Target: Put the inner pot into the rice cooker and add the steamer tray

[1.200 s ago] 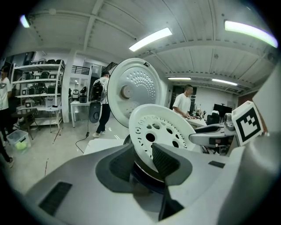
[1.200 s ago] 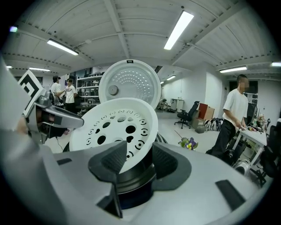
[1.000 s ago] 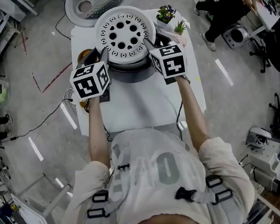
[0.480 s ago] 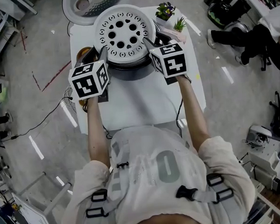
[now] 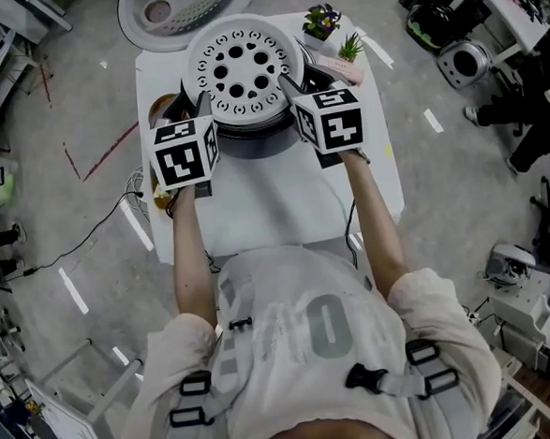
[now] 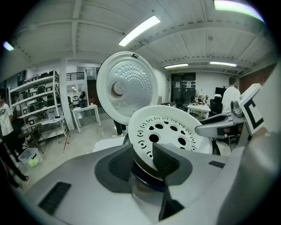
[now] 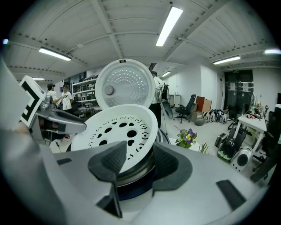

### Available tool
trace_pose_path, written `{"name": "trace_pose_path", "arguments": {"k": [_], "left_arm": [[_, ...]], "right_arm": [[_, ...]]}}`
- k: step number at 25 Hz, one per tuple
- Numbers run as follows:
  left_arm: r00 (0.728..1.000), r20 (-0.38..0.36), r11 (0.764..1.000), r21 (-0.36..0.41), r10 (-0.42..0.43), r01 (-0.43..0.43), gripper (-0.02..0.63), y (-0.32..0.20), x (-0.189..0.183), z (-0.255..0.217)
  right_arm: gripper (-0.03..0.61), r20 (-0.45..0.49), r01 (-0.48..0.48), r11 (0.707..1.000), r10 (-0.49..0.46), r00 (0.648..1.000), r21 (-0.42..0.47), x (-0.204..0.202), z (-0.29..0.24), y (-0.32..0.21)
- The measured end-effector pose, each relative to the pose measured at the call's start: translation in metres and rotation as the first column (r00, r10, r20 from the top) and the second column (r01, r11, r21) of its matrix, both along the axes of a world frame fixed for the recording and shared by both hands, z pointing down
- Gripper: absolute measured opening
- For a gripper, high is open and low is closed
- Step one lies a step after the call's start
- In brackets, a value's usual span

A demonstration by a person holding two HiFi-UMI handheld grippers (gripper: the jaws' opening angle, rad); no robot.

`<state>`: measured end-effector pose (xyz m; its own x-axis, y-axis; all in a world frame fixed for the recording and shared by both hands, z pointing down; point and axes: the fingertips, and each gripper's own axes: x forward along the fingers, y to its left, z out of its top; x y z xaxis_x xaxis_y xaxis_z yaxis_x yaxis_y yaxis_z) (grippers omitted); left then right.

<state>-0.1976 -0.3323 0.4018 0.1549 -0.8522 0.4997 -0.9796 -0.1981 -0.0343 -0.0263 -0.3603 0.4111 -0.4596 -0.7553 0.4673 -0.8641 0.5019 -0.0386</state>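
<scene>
Head view: L tool (image 5: 197,103) & R tool (image 5: 290,83) clamp steamer tray (image 5: 238,71) over cooker (image 5: 251,142); lid (image 5: 180,5) behind, plants (image 5: 325,23) right.

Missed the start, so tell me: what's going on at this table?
A person holds a gripper in each hand. The left gripper and right gripper pinch opposite edges of the white perforated steamer tray, holding it over the open rice cooker on the table. The inner pot shows beneath it, apparently already in; the tray does not look seated yet.
</scene>
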Motion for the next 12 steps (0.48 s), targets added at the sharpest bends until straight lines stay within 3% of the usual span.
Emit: {"name": "trace_pose_path", "arguments": {"k": [4, 9, 12], "left_arm": [[1.000, 0.001, 1.000, -0.012, -0.001, 0.001, 0.141, -0.001, 0.000, 0.006], [1.000, -0.003, 1.000, -0.026, -0.007, 0.007, 0.140, 0.002, 0.002, 0.017], [1.000, -0.006, 1.000, -0.025, -0.010, 0.010, 0.138, 0.002, 0.003, 0.017]], "right_arm": [[0.193, -0.002, -0.040, 0.999, 0.040, 0.999, 0.035, 0.002, 0.000, -0.001], [0.139, -0.156, -0.047, 0.993, 0.063, 0.986, 0.104, 0.006, 0.012, 0.001], [0.124, -0.169, -0.045, 0.993, 0.063, 0.984, 0.109, 0.005, 0.012, 0.001]]}}
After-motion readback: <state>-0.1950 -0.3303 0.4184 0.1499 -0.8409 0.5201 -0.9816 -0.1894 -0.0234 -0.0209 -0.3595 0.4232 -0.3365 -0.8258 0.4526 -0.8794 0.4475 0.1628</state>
